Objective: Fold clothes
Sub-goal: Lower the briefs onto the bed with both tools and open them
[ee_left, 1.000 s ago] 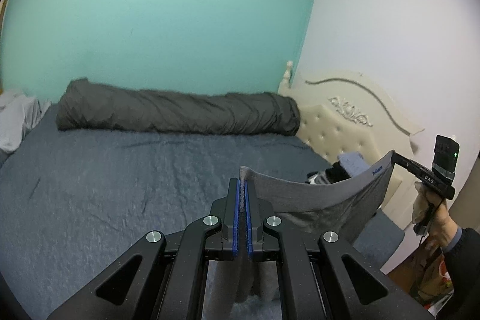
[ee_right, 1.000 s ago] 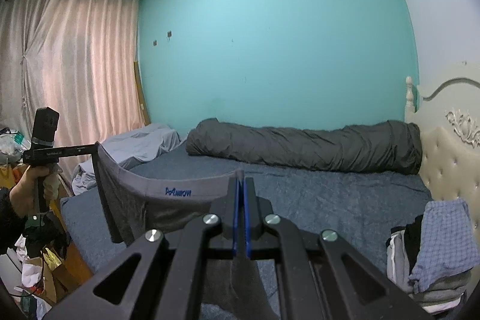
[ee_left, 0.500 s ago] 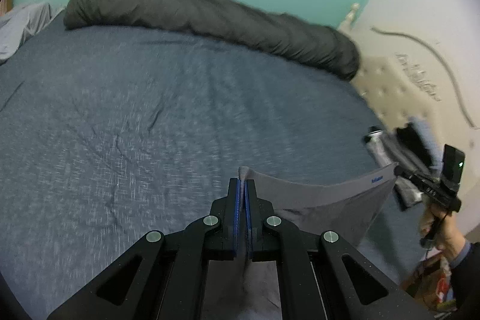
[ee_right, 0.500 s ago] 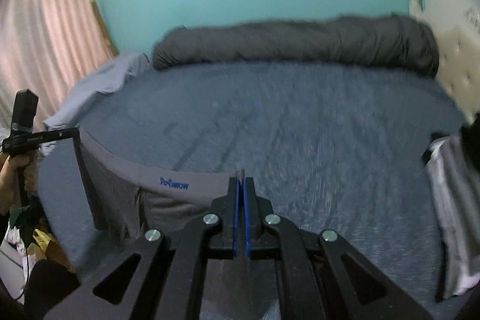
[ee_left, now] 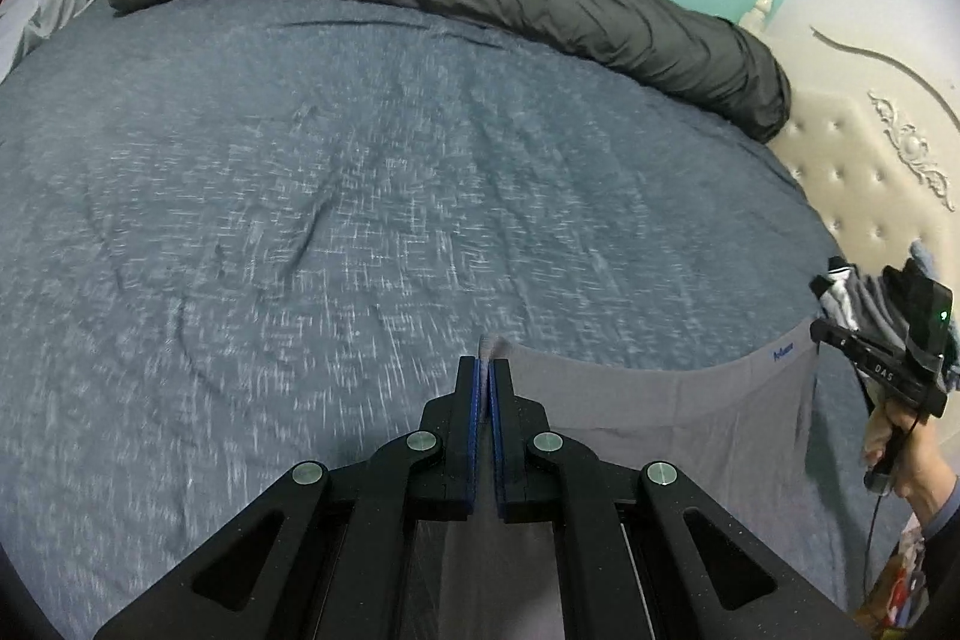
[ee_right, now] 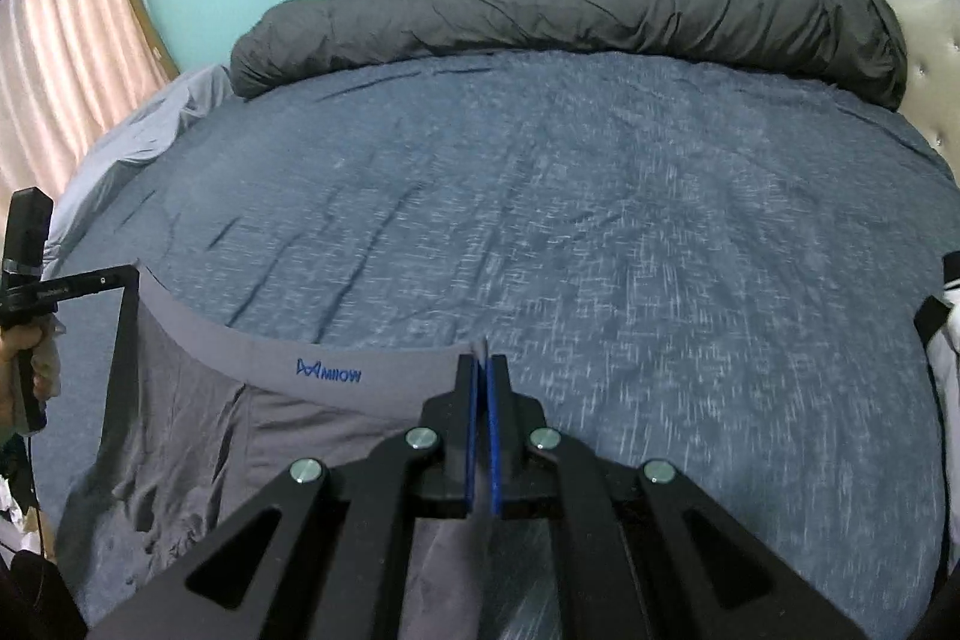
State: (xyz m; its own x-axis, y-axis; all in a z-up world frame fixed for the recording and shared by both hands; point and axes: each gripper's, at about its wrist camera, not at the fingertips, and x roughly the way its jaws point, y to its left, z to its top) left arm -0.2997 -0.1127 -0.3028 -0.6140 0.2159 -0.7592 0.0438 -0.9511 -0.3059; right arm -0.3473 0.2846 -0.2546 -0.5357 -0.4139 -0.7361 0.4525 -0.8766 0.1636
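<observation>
Both tools, the left tool (ee_left: 485,370) and right tool (ee_right: 482,370), have dropped and tipped downward toward the bed (ee_left: 300,190), lowering the stretched grey boxer briefs (ee_right: 252,400) close over its blue cover.

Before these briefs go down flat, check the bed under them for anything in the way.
Nothing visible blocks it. The briefs hang between both claws over bare blue sheet. The rolled duvet lies along the far edge, and the clothes pile sits off to the right.
</observation>
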